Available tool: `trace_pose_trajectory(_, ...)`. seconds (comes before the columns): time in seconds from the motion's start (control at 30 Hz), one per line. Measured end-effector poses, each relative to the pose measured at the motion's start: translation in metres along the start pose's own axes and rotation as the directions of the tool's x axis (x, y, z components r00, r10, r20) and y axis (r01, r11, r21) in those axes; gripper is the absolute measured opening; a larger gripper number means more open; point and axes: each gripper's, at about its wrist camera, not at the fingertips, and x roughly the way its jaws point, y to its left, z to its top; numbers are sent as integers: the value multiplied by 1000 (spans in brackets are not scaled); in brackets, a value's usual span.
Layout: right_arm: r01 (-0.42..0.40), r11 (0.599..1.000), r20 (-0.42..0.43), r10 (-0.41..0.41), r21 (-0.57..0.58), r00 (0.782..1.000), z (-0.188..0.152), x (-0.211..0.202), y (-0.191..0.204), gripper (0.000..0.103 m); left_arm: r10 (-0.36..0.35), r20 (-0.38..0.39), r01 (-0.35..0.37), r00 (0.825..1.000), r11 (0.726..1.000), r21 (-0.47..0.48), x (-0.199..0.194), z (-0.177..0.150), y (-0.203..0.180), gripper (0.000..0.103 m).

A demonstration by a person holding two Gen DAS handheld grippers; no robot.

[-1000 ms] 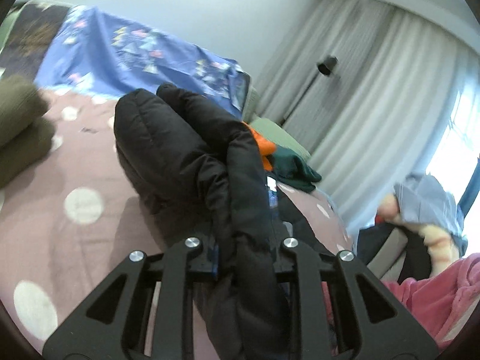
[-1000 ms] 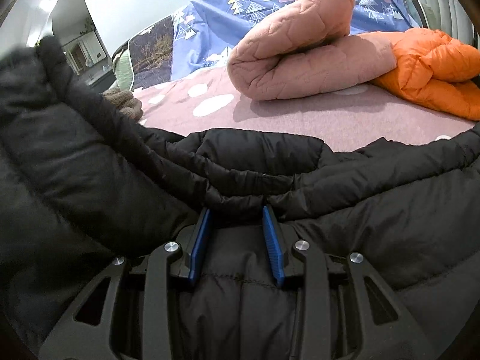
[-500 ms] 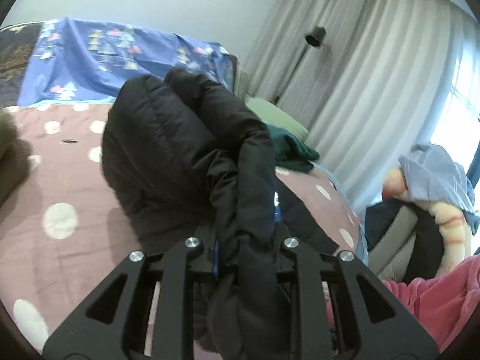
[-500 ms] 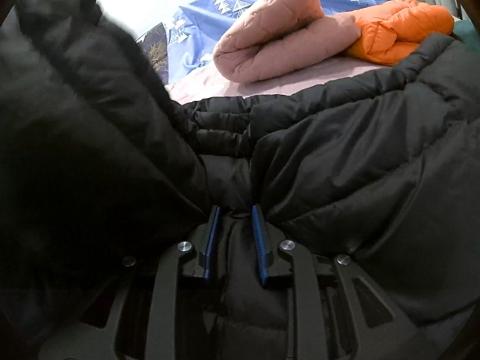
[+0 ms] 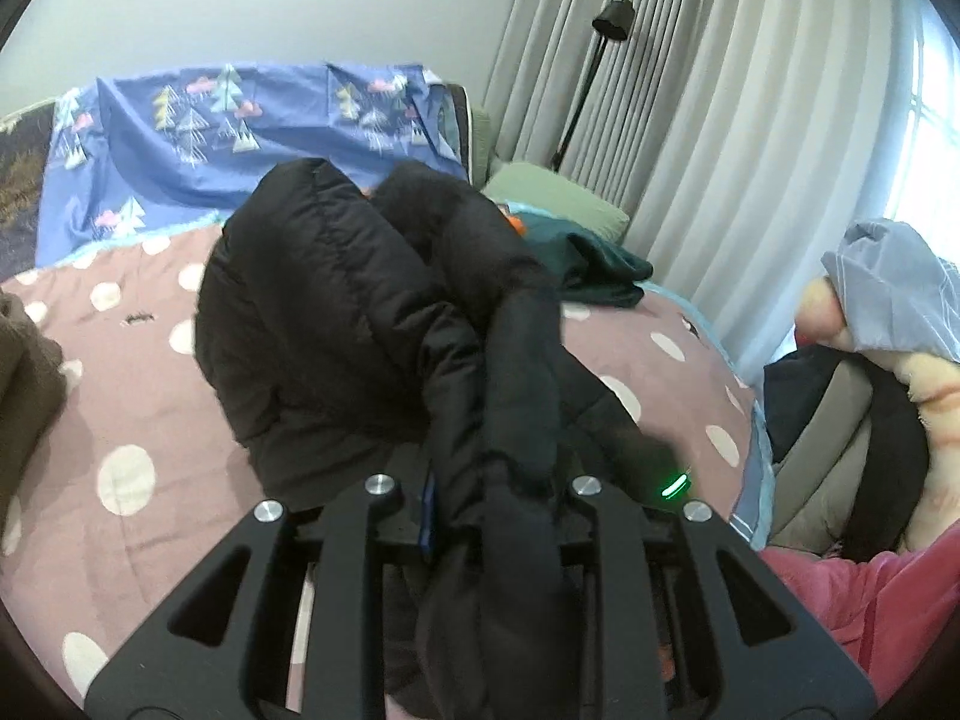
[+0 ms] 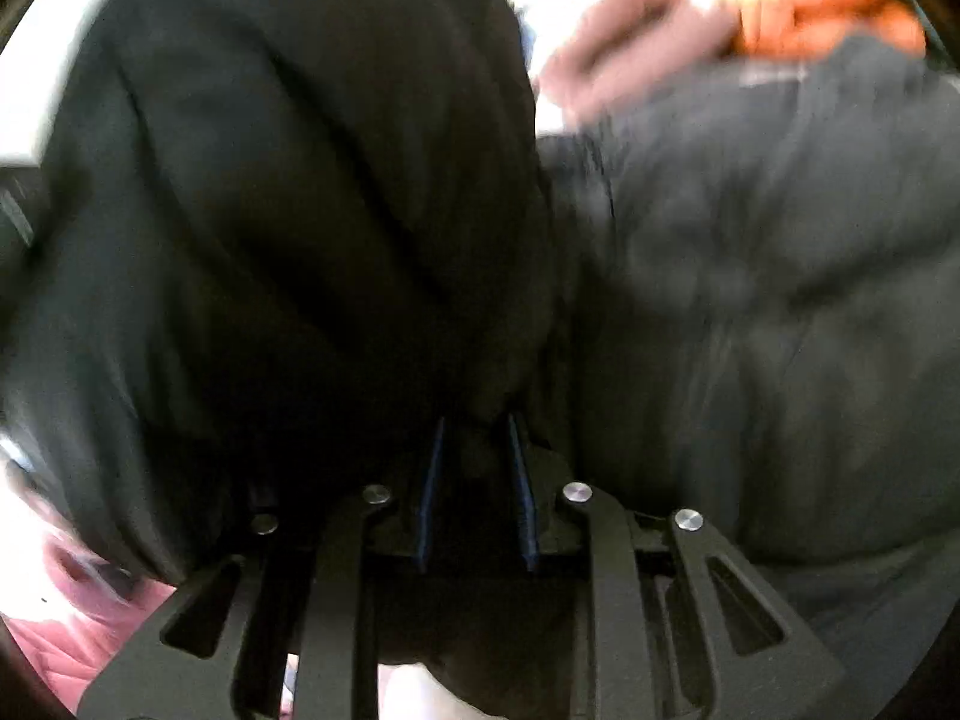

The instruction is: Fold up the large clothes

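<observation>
Landmark: the bed (image 5: 120,360), under a pink dotted cover.
Task thing: the black puffer jacket (image 5: 336,324) sits bunched on the middle of the bed, one thick roll of it running back into the left gripper (image 5: 495,516).
Left jaws: clenched on that roll.
Right jaws: the right gripper (image 6: 474,480) is closing, with a fold of the jacket between its blue pads (image 6: 429,498); the view is blurred and dark.
Step in hand: carrying a gathered part of the jacket across the bed to make a fold.
Doing it well: both grips should probably stay firm, travel together and keep the padding taut and level, since slick fill tends to slip and spring back.
Changed: a second ago the right jaws stood wider; the folded pink quilt (image 6: 630,48) and the orange jacket (image 6: 828,6) have shifted to the upper right of its view.
</observation>
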Motion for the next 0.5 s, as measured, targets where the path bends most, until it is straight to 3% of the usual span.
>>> trace_pose_trajectory(0.1,-52,996,-19,53,73,998,3,11,-18,7,21,-82,-17,996,999,48,31,-6,-15,23)
trace_pose_trajectory(0.27,29,1000,14,-29,7,999,-7,-24,-4,11,-9,-112,22,994,993,117,49,-5,-43,25)
trace_pose_trajectory(0.4,92,996,139,-93,14,986,-16,-87,-16,13,-9,-117,25,993,990,136,58,-5,-58,26)
trace_pose_trajectory(0.5,91,990,258,-116,105,959,-8,-144,-47,14,-34,-130,52,991,990,134,73,-4,-69,31)
